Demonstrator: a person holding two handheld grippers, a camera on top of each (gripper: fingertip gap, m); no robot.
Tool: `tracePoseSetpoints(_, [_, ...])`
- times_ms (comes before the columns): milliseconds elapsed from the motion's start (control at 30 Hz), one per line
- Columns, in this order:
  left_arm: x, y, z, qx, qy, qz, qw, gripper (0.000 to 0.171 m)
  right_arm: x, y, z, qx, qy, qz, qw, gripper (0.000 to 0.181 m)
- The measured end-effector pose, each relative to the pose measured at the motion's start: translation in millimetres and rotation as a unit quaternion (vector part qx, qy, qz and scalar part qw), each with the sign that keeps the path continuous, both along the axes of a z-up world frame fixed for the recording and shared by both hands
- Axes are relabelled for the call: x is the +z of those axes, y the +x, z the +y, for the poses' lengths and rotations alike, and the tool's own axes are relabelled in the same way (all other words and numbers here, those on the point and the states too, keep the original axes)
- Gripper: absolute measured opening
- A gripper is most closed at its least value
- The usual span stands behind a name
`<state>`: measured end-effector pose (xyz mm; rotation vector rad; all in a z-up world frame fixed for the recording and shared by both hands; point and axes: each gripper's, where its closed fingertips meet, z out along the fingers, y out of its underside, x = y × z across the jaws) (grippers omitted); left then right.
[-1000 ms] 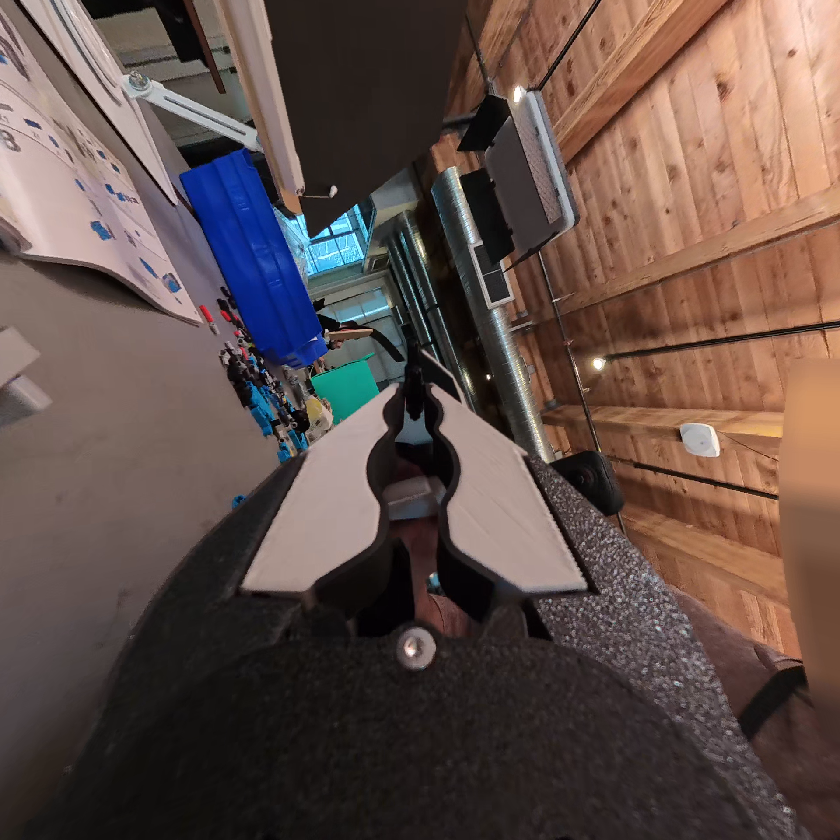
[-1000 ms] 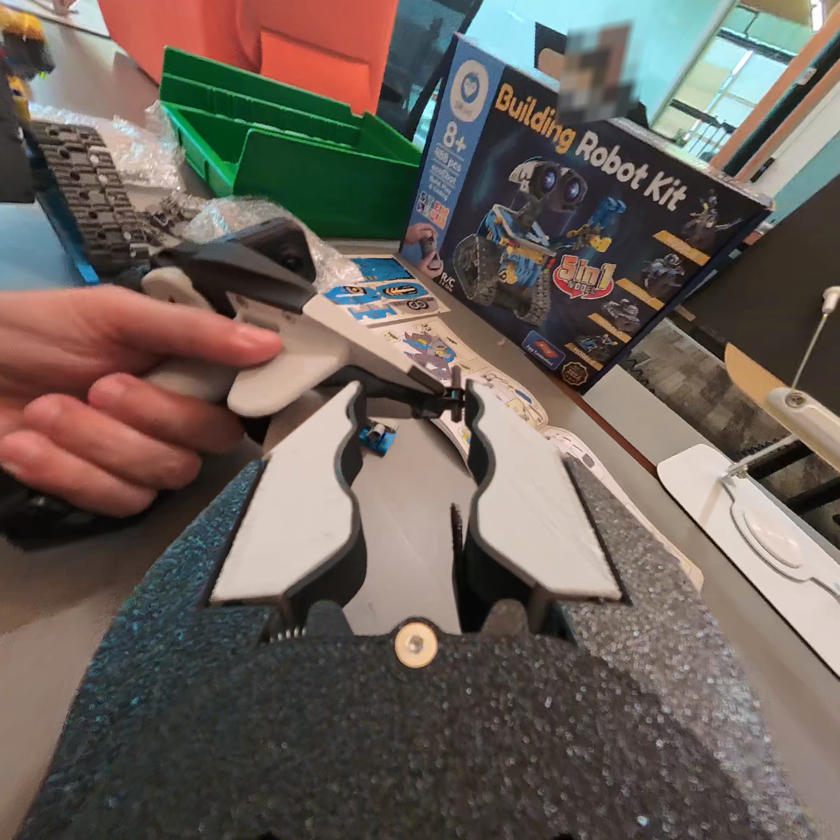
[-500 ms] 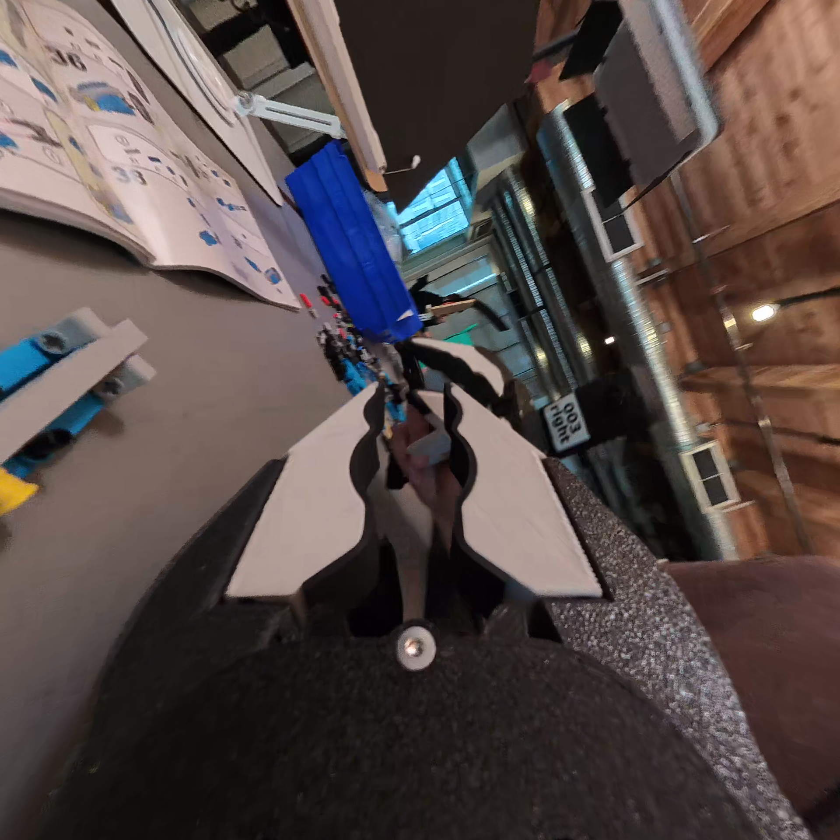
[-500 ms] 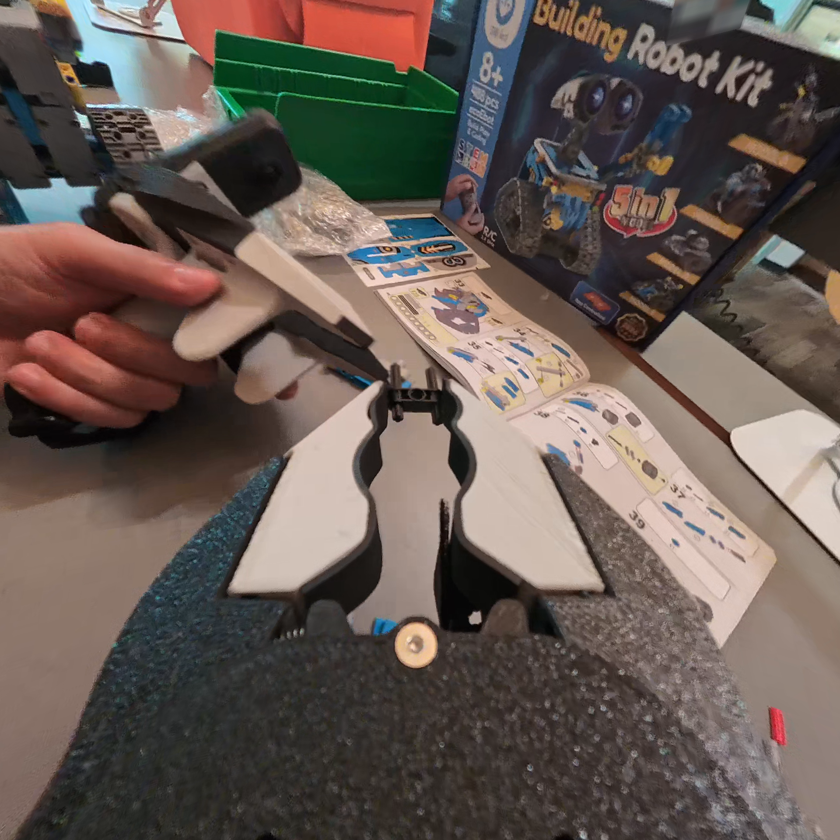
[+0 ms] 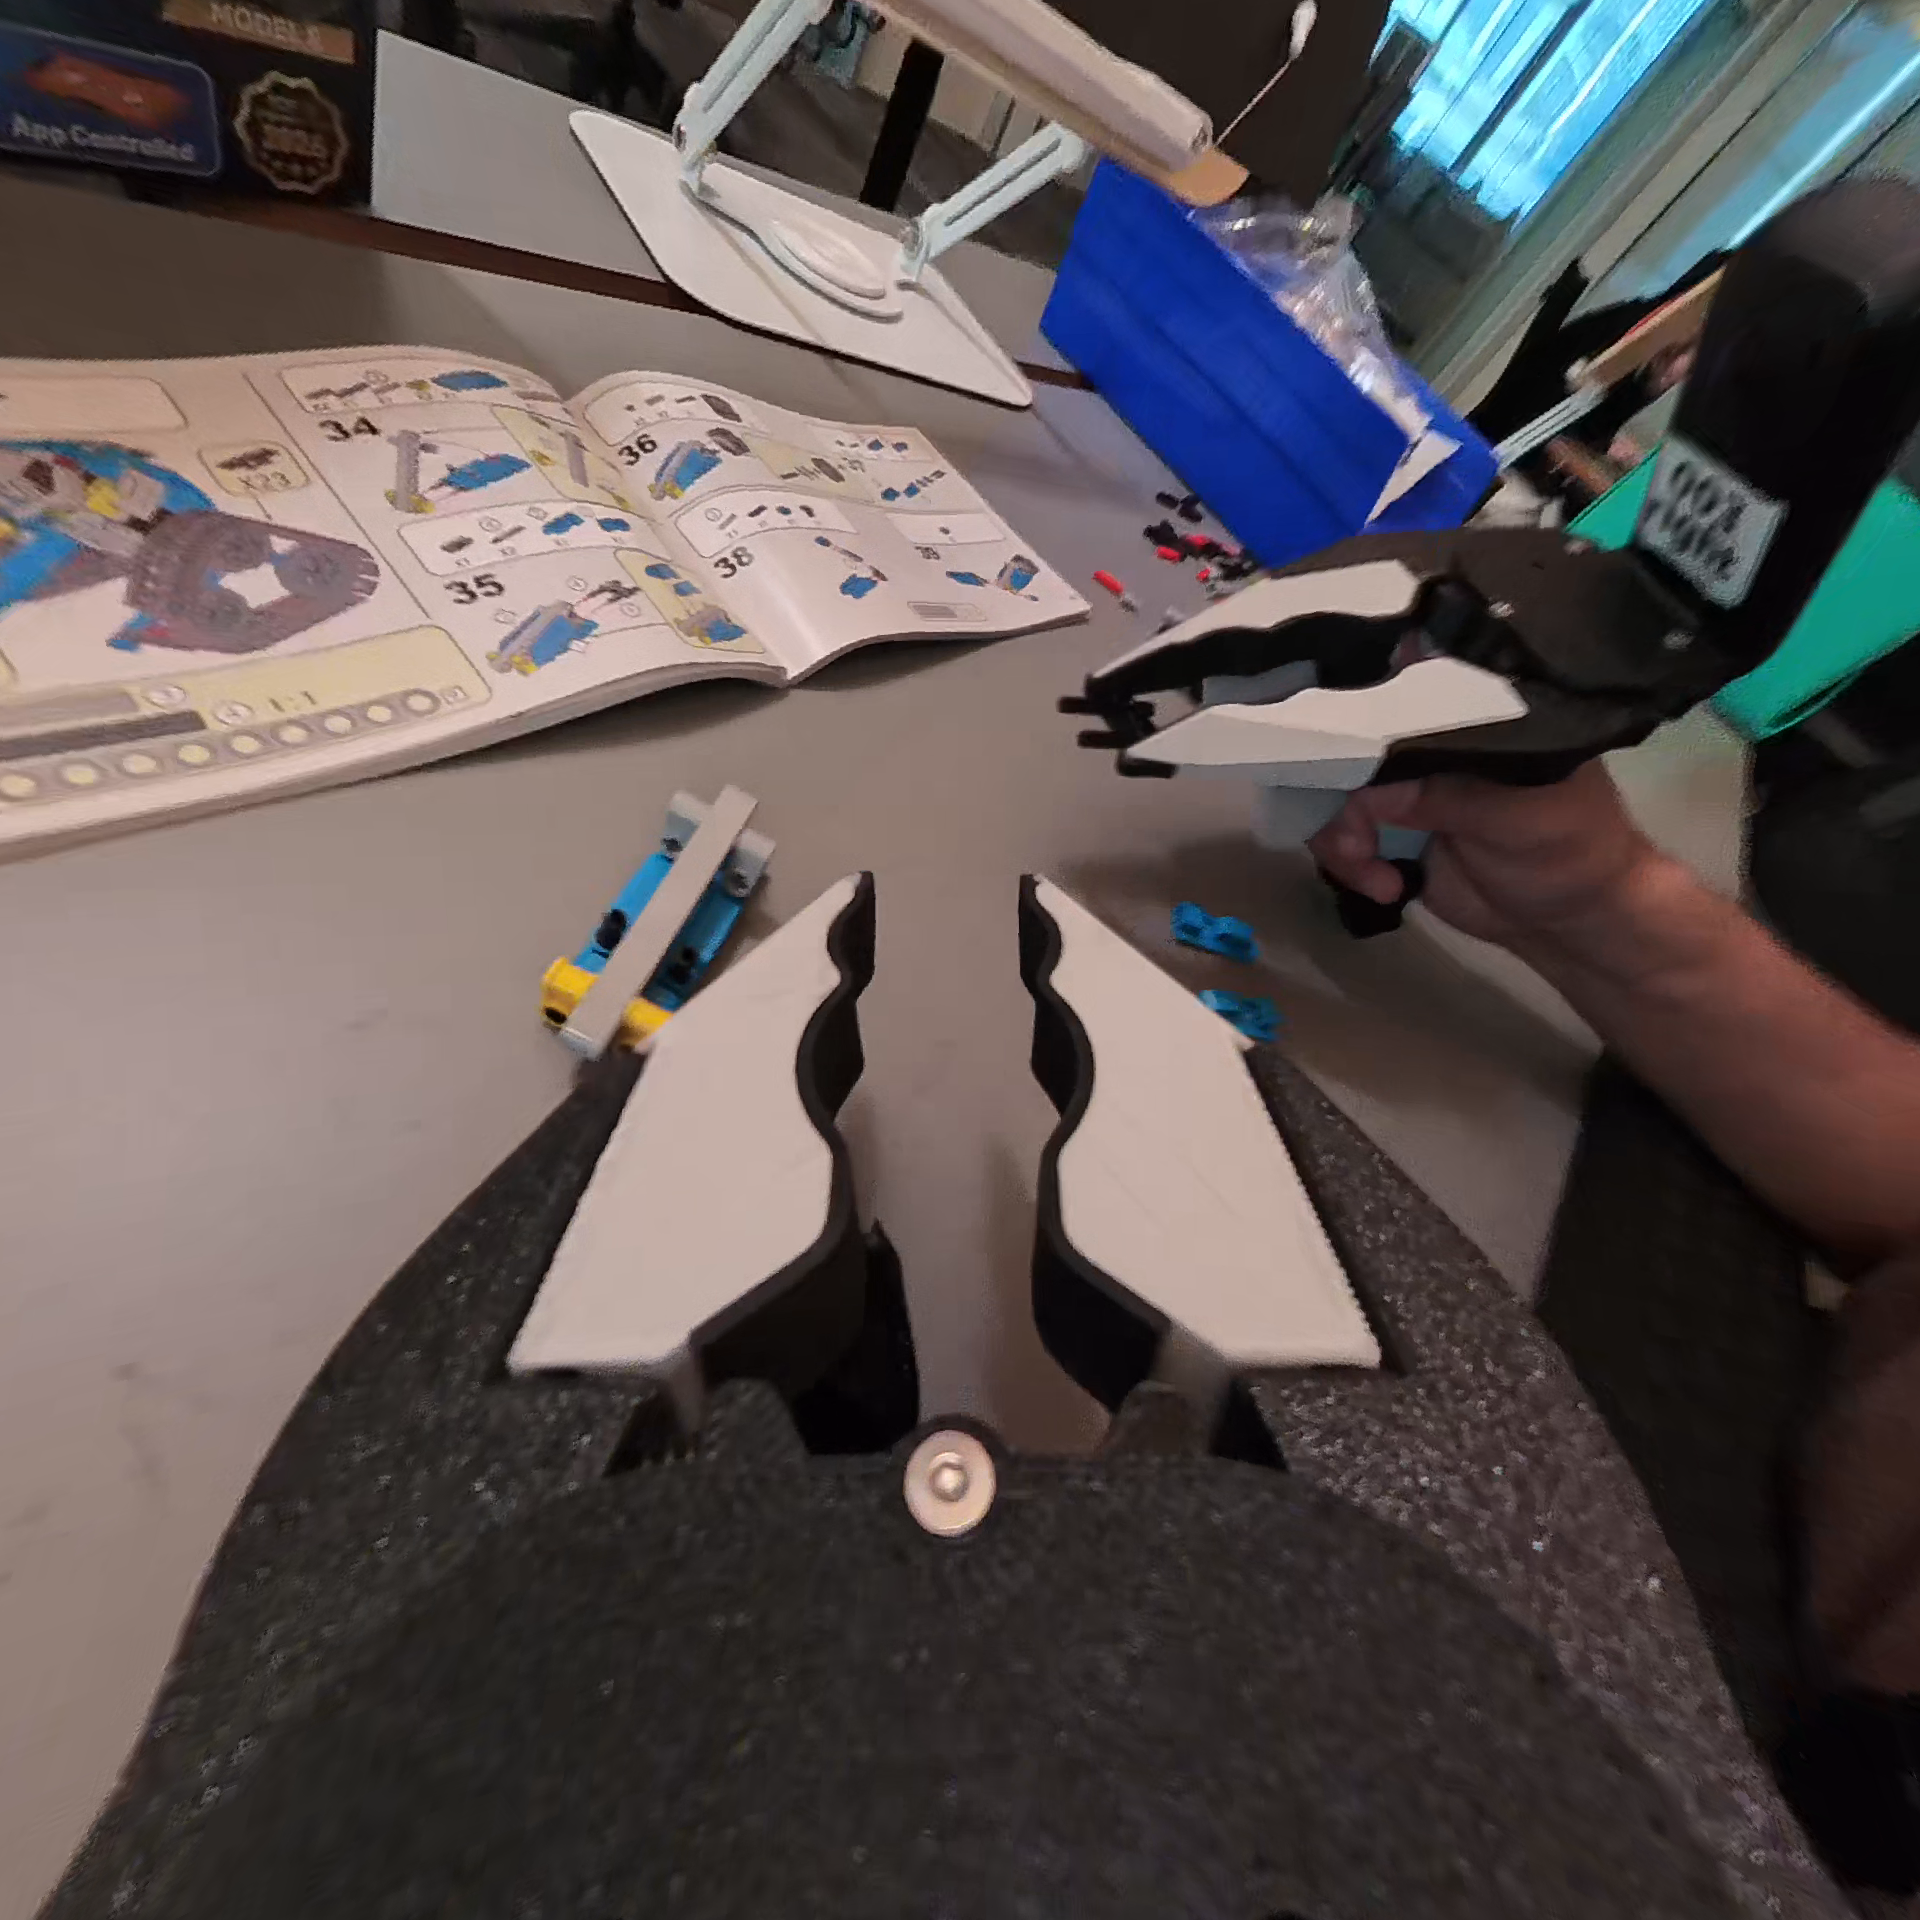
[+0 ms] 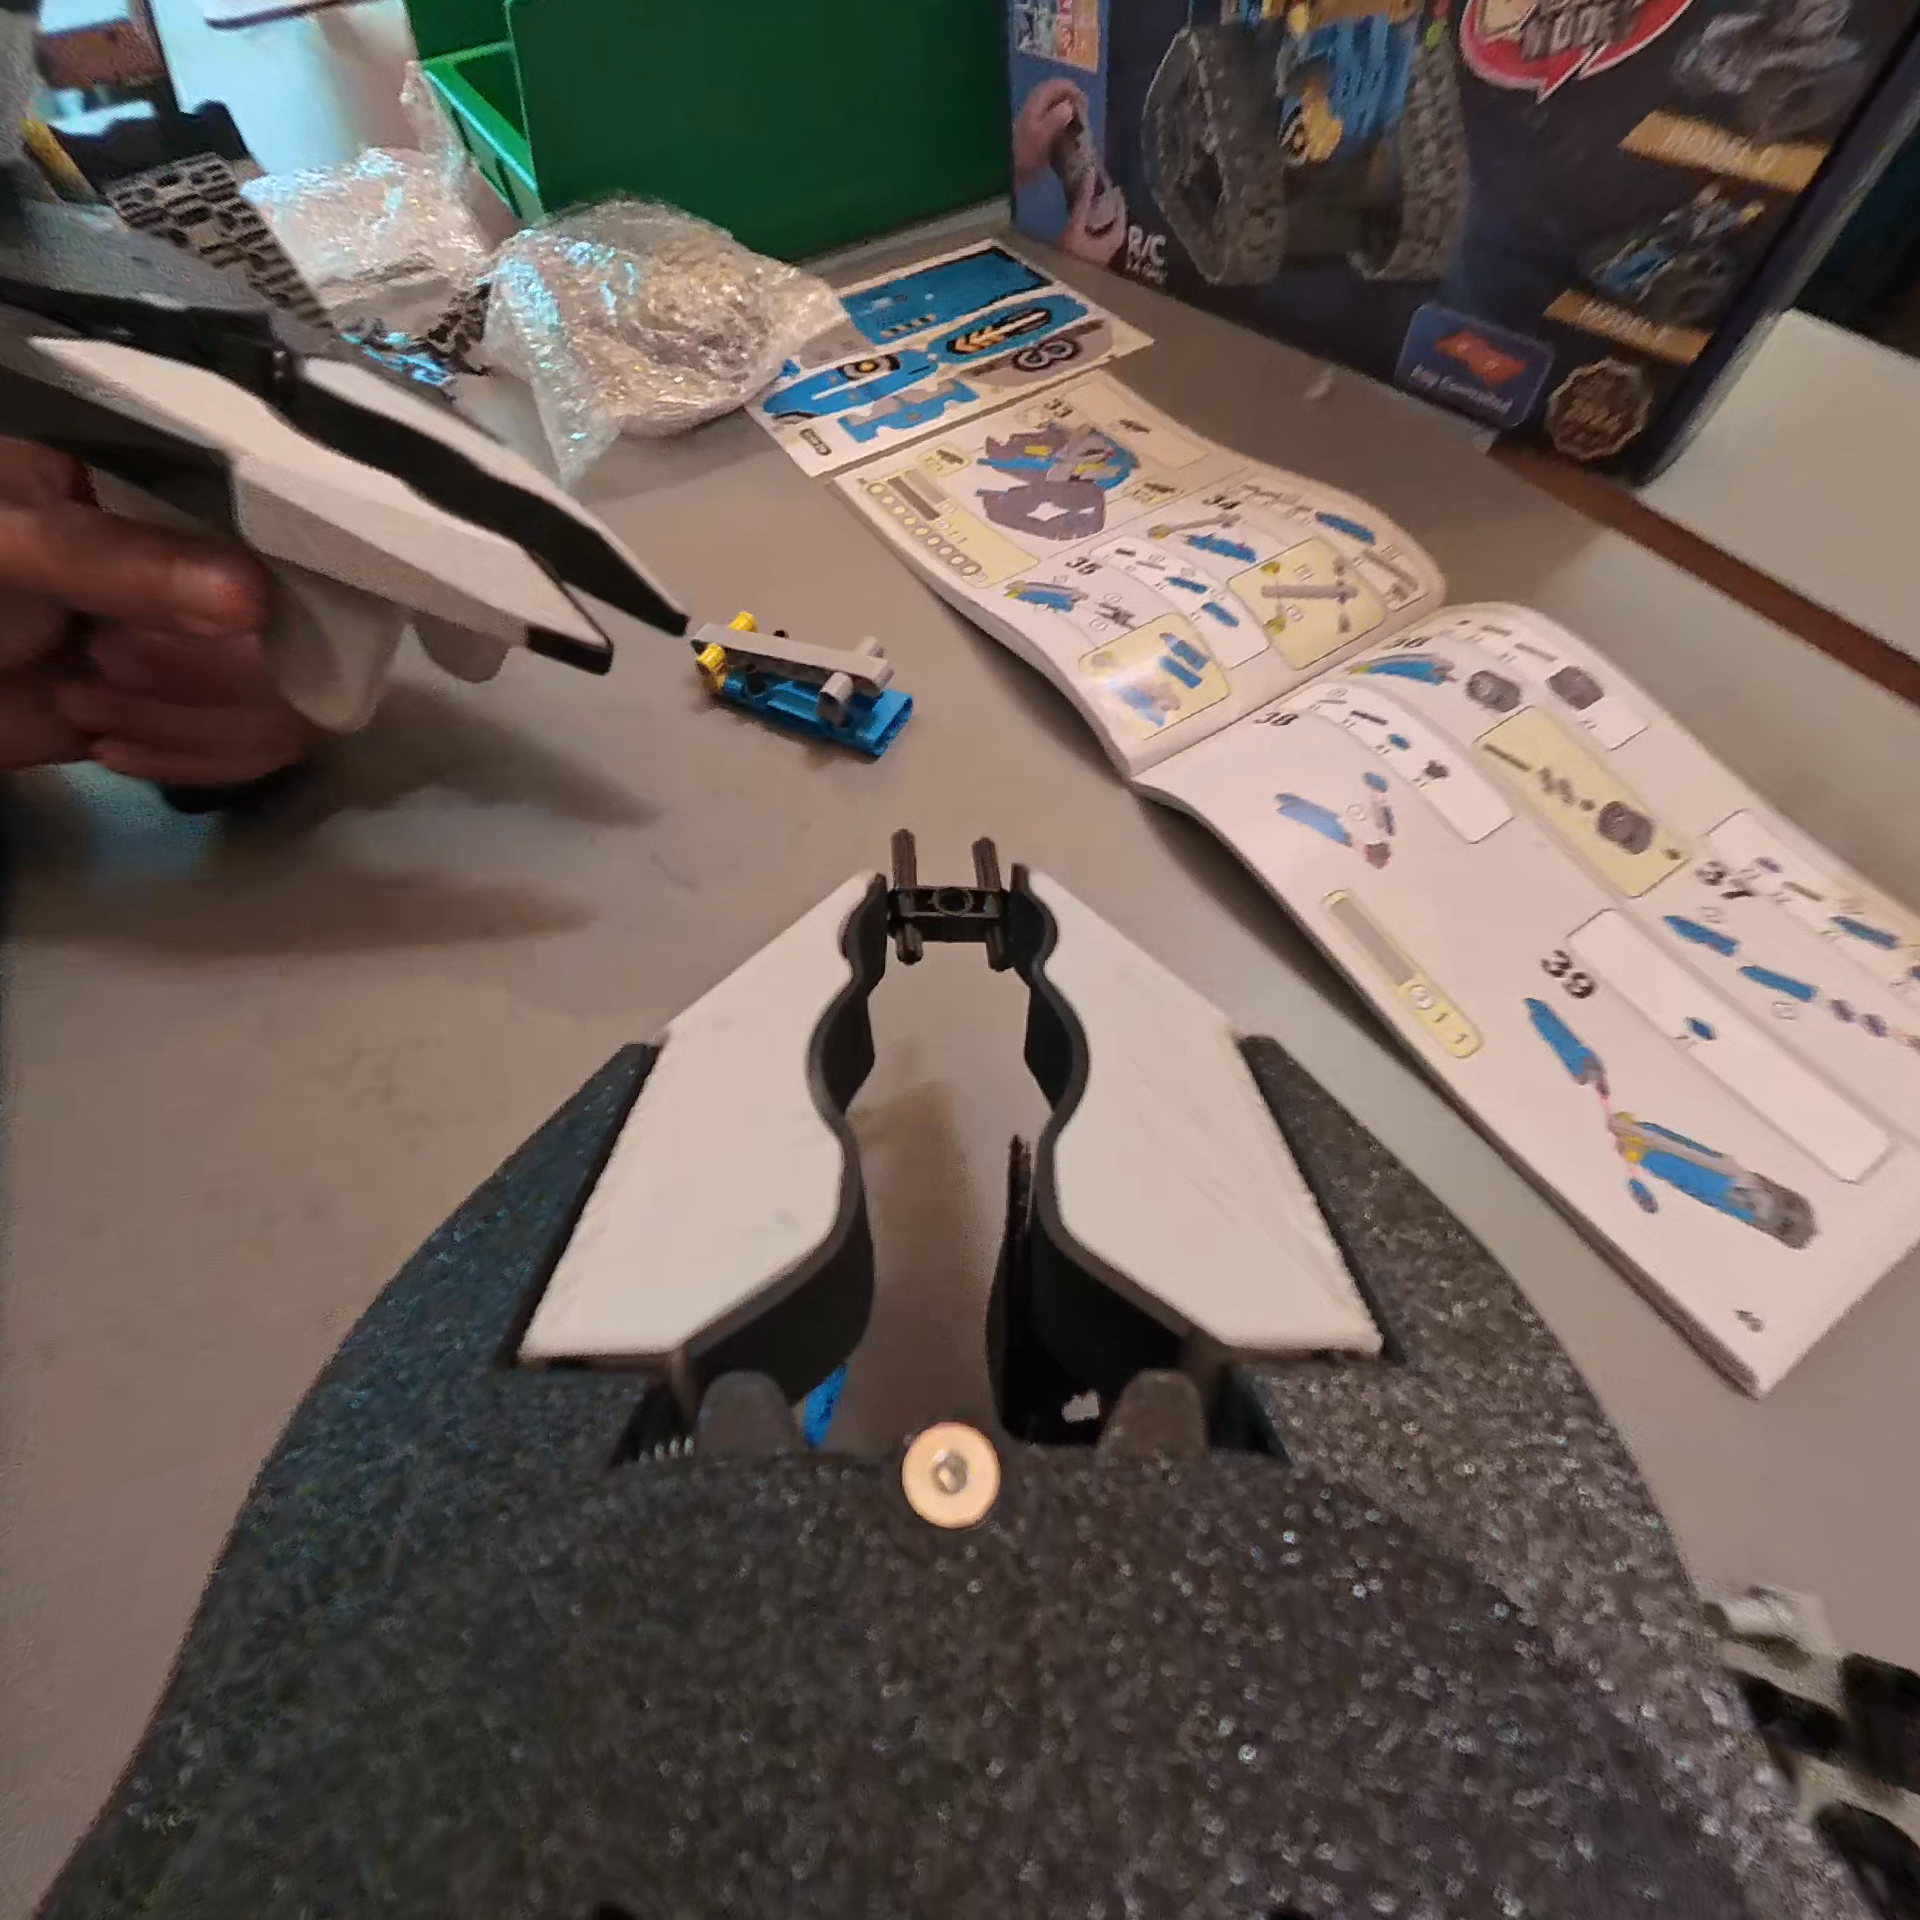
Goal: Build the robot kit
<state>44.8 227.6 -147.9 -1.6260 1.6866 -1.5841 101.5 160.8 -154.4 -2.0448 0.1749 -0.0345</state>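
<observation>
Right gripper (image 6: 945, 902) clamped on small black connector piece (image 6: 944, 900) with two pins, held above grey table (image 6: 260, 1091), nothing under it but bare top. Left gripper (image 5: 943, 891) parted moderately, holding nothing, tips hovering just beside blue-grey-yellow brick subassembly (image 5: 657, 923) lying flat mid-table; same subassembly (image 6: 803, 675) in right wrist view just past left gripper's (image 6: 644, 634) tips, not touching. Two loose blue pieces (image 5: 1214, 927) right of left gripper, near hand (image 5: 1475, 862) gripping right gripper (image 5: 1117, 717). Open instruction booklet (image 5: 499, 540) spread toward far edge, printed with numbered step diagrams and blue part drawings; writing not copied. Sticker sheet (image 6: 940, 353) beside booklet's far end. Dark printed kit box (image 6: 1455, 187) standing at far edge, tracked-robot artwork and badges on front. Crumpled clear plastic bags (image 6: 634, 301) before green bin (image 6: 748, 114). Blue bin (image 5: 1236, 364) at far right corner, scattered red and black small parts (image 5: 1184, 551) beside it. White stand base (image 5: 800, 249) near far edge.
</observation>
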Motion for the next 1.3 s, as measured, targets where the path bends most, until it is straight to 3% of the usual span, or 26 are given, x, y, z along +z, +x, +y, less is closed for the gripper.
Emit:
tracePoseSetpoints(200, [-19.4, 20.6, 25.5, 0.009, 0.182, 0.017, 0.983, 0.04, -0.2, -3.2, -0.5, 0.009, -0.001, 0.009, 1.0, 0.023])
tracePoseSetpoints(467, [-40.1, 35.3, 23.6, -0.046, 0.217, 0.066, 0.973, 0.048, -0.5, -2.1, -3.0, 0.011, 0.006, 0.026, 1.0, 0.023])
tracePoseSetpoints(667, [-49.0, 37.4, 23.2, -0.06, 0.216, 0.083, 0.971, 0.047, -16.4, -8.3, -5.1, 0.028, -0.046, -0.007, 0.999, 0.023])
tracePoseSetpoints(1000, [-53.3, 37.0, 19.5, -0.076, 0.186, 0.099, 0.975, 0.03, -29.6, -20.4, -3.6, 0.054, -0.078, -0.006, 0.995, 0.023])
tracePoseSetpoints(1300, [-55.6, 30.3, 6.3, -0.115, 0.208, 0.09, 0.967, 0.029, -41.1, -27.2, -4.9, 0.074, -0.104, -0.009, 0.992, 0.023])
